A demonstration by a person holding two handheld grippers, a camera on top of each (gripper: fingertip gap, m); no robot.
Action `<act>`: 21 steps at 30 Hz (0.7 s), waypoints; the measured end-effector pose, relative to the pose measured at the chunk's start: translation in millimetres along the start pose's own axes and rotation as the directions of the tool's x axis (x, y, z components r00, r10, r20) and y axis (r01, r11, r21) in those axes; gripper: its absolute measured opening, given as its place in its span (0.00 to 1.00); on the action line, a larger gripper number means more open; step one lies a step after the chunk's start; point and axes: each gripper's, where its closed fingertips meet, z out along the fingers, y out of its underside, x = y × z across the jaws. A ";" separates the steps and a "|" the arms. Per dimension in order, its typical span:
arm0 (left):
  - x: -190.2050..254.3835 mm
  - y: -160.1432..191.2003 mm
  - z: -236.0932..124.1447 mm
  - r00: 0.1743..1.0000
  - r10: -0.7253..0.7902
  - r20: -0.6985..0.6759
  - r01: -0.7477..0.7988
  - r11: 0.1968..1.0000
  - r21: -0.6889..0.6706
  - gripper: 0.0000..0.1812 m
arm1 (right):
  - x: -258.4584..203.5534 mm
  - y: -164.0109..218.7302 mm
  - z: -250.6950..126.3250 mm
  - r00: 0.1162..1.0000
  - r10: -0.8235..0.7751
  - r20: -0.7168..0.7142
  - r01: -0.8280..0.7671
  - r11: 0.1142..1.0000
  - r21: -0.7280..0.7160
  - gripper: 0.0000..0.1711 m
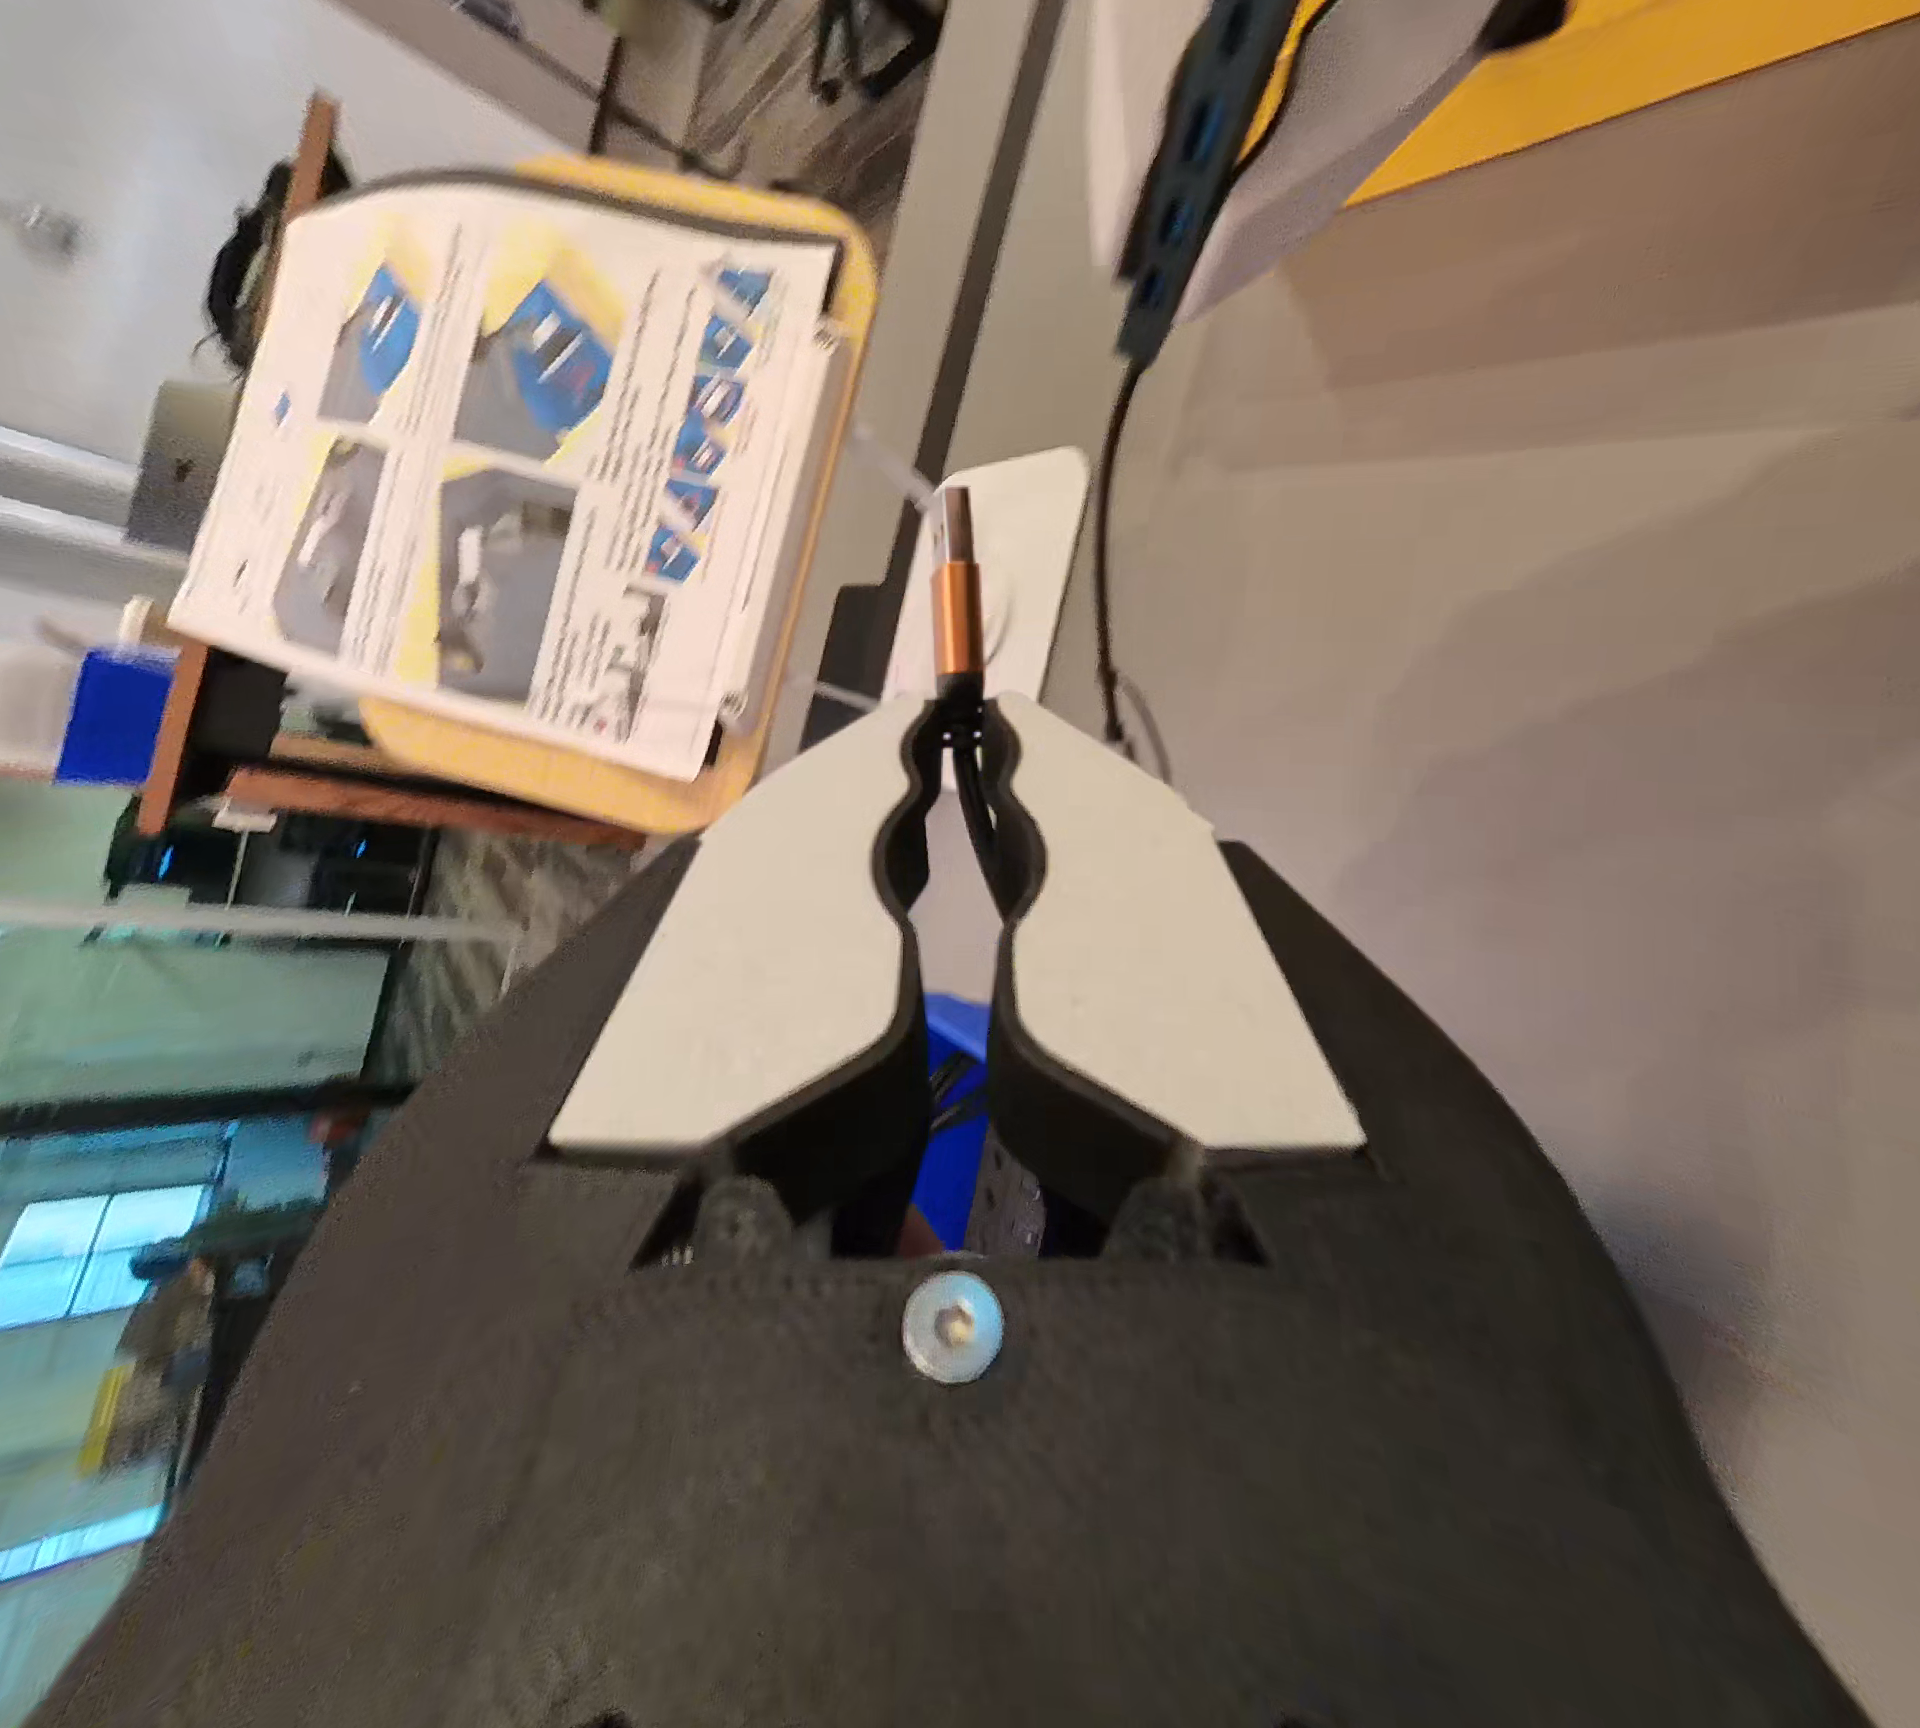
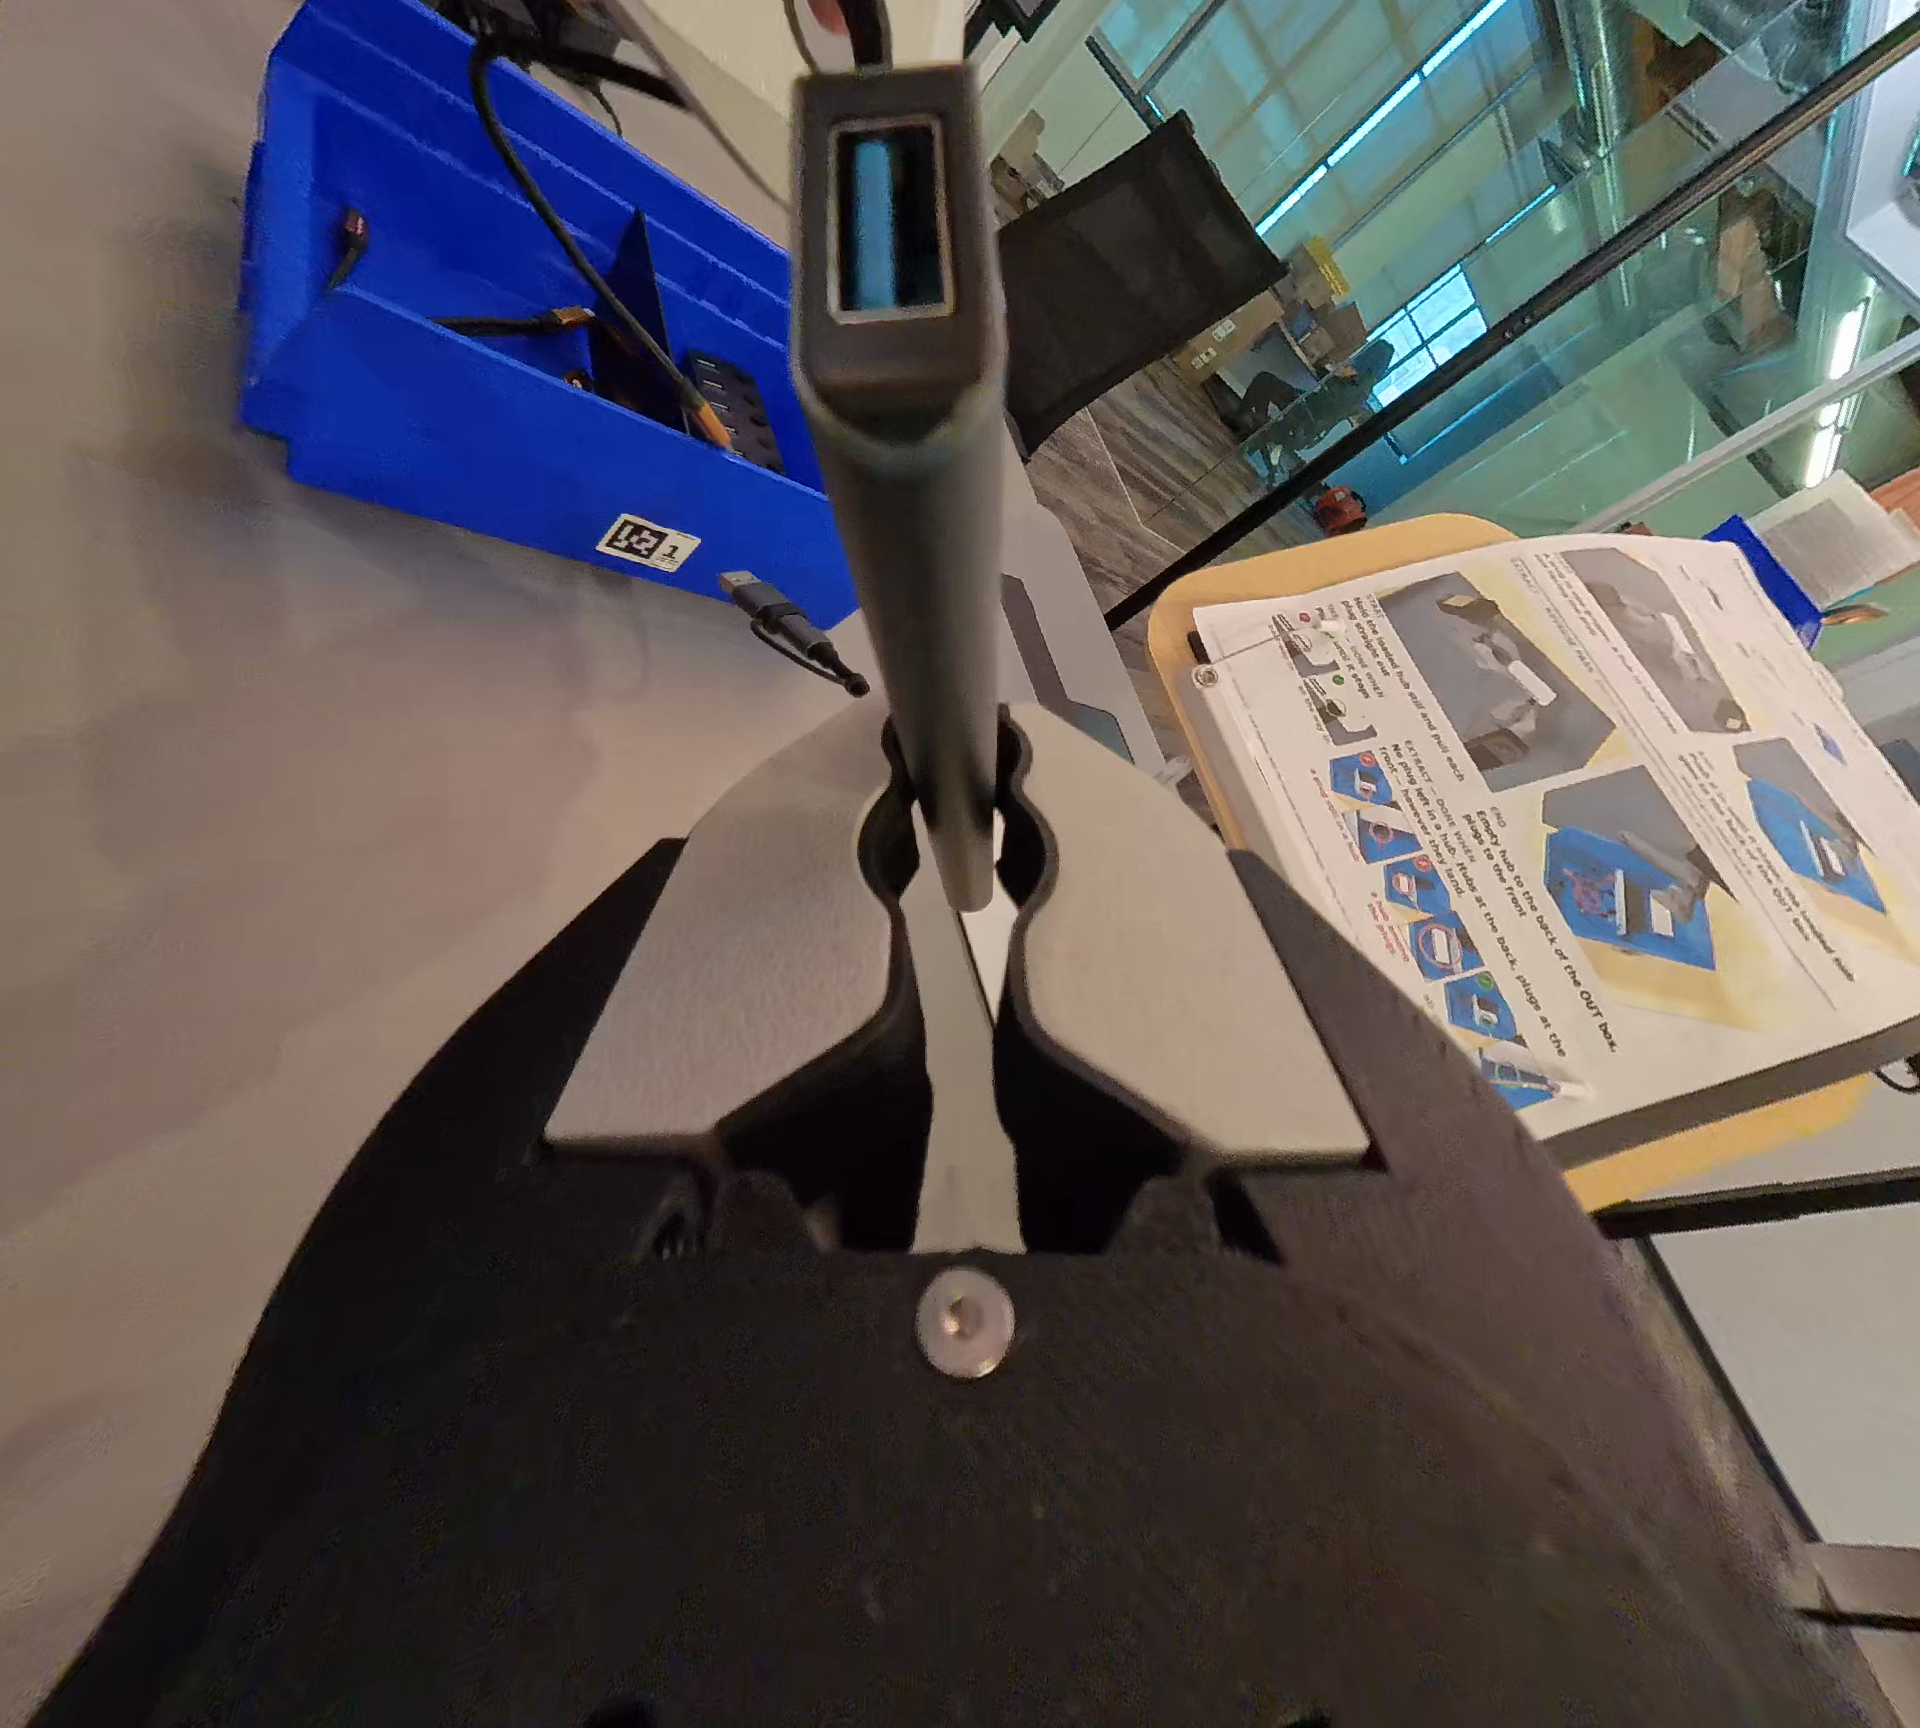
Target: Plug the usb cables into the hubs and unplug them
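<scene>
I am working over the pale grey surface point(image 2: 312, 847), and the biggest thing on it is the blue plastic bin point(image 2: 499, 421) toward its far left side, holding spare black cables and another dark hub; a loose grey USB adapter point(image 2: 774, 613) lies just in front of the bin. A tan board with printed instruction sheets point(image 2: 1558, 805) sits off the surface's right edge, out of my way. My right tool point(image 2: 951, 800) is pinched on the long dark grey USB hub point(image 2: 904, 473), gripping it only near its back end, so most of the body sticks out beyond the fingers with the blue end port point(image 2: 891, 218) facing away from me. My left tool point(image 1: 961, 743) is pressed together on the black cable just behind the copper-sleeved USB plug point(image 1: 954, 592), whose silver tip points forward, well apart from the hub that shows blurred at the top of the left wrist view. My worry is that insertion force will pivot the hub in that short grip, or that the plug, held by its flexible cable rather than its sleeve, will bend aside and miss. I also cannot tell whether the plug's orientation matches the port; if flipped, it will jam.
</scene>
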 end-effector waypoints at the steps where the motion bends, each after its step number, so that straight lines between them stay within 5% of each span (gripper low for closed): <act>1: 6.1 -7.6 3.5 0.999 0.013 -0.032 -0.013 1.000 0.014 0.04 | -1.5 -1.7 0.6 1.000 -0.008 0.003 0.008 1.000 0.006 0.06; 8: 35.1 -21.9 14.8 0.983 0.099 -0.158 -0.098 0.995 0.016 0.04 | -13.6 -9.4 8.0 0.996 -0.078 0.038 0.078 0.997 0.002 0.06; 21: 44.4 -12.6 15.6 0.973 0.165 -0.161 -0.174 0.984 -0.043 0.04 | -26.7 -22.8 14.7 0.991 -0.118 0.068 0.117 0.993 0.022 0.06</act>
